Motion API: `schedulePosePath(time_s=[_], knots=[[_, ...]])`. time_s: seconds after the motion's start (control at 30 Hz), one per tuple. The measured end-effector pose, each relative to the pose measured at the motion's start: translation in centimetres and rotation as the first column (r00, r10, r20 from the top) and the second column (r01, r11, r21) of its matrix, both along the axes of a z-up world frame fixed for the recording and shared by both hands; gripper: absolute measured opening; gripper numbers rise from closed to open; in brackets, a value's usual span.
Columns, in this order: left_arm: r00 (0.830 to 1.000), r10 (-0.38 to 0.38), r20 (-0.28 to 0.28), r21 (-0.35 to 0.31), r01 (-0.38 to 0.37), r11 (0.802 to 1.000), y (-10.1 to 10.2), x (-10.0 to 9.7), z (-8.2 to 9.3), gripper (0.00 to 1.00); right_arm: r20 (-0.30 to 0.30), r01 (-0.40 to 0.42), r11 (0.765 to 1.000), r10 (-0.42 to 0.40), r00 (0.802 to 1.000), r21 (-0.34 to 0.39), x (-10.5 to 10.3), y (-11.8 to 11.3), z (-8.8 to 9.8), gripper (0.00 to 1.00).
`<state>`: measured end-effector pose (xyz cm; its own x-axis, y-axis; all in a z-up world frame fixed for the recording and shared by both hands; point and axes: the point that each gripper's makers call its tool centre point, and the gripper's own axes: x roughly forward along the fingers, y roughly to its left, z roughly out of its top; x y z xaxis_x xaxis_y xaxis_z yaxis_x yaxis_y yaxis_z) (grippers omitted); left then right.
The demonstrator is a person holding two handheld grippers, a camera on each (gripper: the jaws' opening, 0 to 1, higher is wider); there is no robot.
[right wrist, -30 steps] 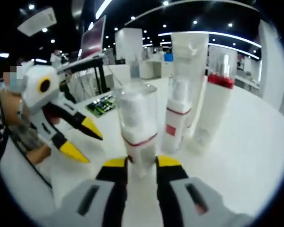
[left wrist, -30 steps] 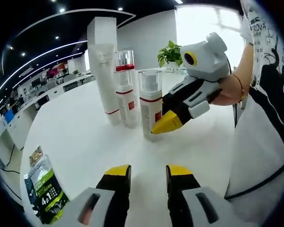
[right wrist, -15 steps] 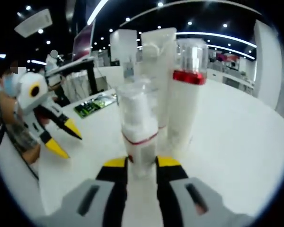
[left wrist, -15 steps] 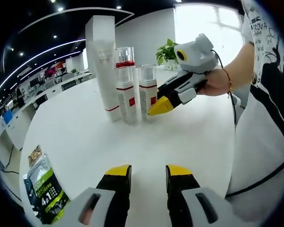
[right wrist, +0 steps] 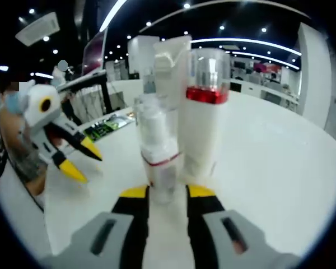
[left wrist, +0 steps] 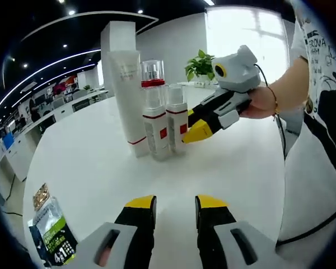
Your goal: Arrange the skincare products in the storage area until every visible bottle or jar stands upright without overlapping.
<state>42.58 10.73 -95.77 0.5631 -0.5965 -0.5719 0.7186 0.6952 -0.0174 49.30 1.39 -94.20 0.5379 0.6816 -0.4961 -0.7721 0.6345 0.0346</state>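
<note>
Skincare bottles stand in a tight cluster on the white table (left wrist: 89, 162), toward its far side in the left gripper view. I count four upright: a tall white tube (left wrist: 125, 95) at the back, a bottle with a red collar and clear cap (left wrist: 153, 75), and two shorter pump bottles with red bands and clear caps, one in front (left wrist: 158, 126) and one at the right of the cluster (left wrist: 177, 120). A printed sachet (left wrist: 51, 230) lies flat near the table edge, well apart from them.

The step in hand looks like setting the last pump bottle into line. In the left gripper view the right gripper (left wrist: 199, 130) reaches in from the right, its yellow tips at that bottle's base. In the right gripper view the same bottle (right wrist: 158, 162) stands upright between the jaws, just beside the red-collared bottle (right wrist: 201, 112), with the tube (right wrist: 171, 64) behind. The right gripper (right wrist: 162, 193) is narrow around the bottle's base; the jaws seem close on it or just touching, and I cannot tell whether they are gripping it or have let go.

The left gripper (left wrist: 168, 204) hangs over bare table, slightly open and holding nothing; it appears in the right gripper view (right wrist: 81, 159) with its tips apart.

By my reading the arrangement is nearly complete. The next move calls for parting the right jaws without tipping the bottle, then backing straight away, since the neighbours stand so close that a sideways pull could knock them.
</note>
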Motion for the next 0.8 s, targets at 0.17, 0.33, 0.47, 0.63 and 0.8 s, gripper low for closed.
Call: schedulePosePath(time_s=[0.17,0.33,0.47,0.63,0.8], knots=[[1.000,-0.003,0.020,-0.020,0.004,1.000,-1.5,2.1,0.6,0.26,0.017,0.014,1.000,-0.014,1.000,0.002,0.3,-0.1,0.4,0.18],[0.999,-0.006,0.036,0.011,0.006,1.000,-2.5,4.0,0.3,0.24,0.022,0.023,1.000,-0.023,0.999,0.011,0.7,-0.3,0.6,0.16],[0.999,-0.014,0.044,0.011,0.013,1.000,-3.1,5.1,0.5,0.22,0.024,0.026,1.000,-0.026,0.999,0.012,0.9,-0.3,0.6,0.16],[0.998,-0.038,0.055,0.017,0.038,0.999,-4.2,6.3,0.7,0.20,0.033,0.025,1.000,-0.025,0.999,0.005,1.0,-0.2,0.6,0.13],[0.997,-0.052,0.058,0.033,0.050,0.998,-4.6,6.7,0.6,0.20,0.033,0.031,0.999,-0.032,0.999,0.010,1.2,-0.3,0.7,0.13]])
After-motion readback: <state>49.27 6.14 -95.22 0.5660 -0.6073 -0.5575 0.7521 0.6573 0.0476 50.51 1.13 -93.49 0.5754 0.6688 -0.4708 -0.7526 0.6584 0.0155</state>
